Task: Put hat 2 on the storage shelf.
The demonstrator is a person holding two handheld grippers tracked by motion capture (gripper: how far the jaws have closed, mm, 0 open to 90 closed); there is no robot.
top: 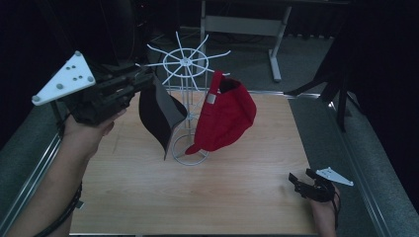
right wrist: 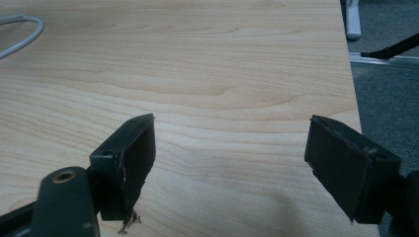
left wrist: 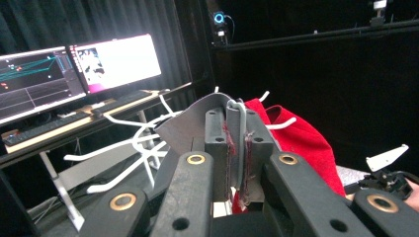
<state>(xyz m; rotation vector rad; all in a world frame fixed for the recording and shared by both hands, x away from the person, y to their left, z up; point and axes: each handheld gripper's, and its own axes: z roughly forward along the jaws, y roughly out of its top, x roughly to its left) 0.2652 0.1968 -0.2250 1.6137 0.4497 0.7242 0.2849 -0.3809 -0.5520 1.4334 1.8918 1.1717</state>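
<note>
A white wire hat rack (top: 185, 61) stands on the wooden table (top: 237, 197). A red cap (top: 225, 116) hangs from its right side, brim down. To the left of the rack's stem hangs a black cap (top: 158, 116), held in the air by my left gripper (top: 148, 81), which is shut on its edge. In the left gripper view the pads (left wrist: 228, 143) pinch the cap's grey fabric (left wrist: 190, 128), with the rack's arms (left wrist: 133, 143) and the red cap (left wrist: 301, 143) behind. My right gripper (top: 299, 180) rests low near the table's right front, open (right wrist: 230, 163) over bare wood.
The rack's round wire base (top: 190, 157) sits mid-table. A desk frame (top: 276, 49) and dark stand legs (top: 341, 98) lie beyond the table's far edge. Lit monitors (left wrist: 113, 59) are on a desk in the left gripper view. A metal rail (top: 34, 173) runs along the table's left side.
</note>
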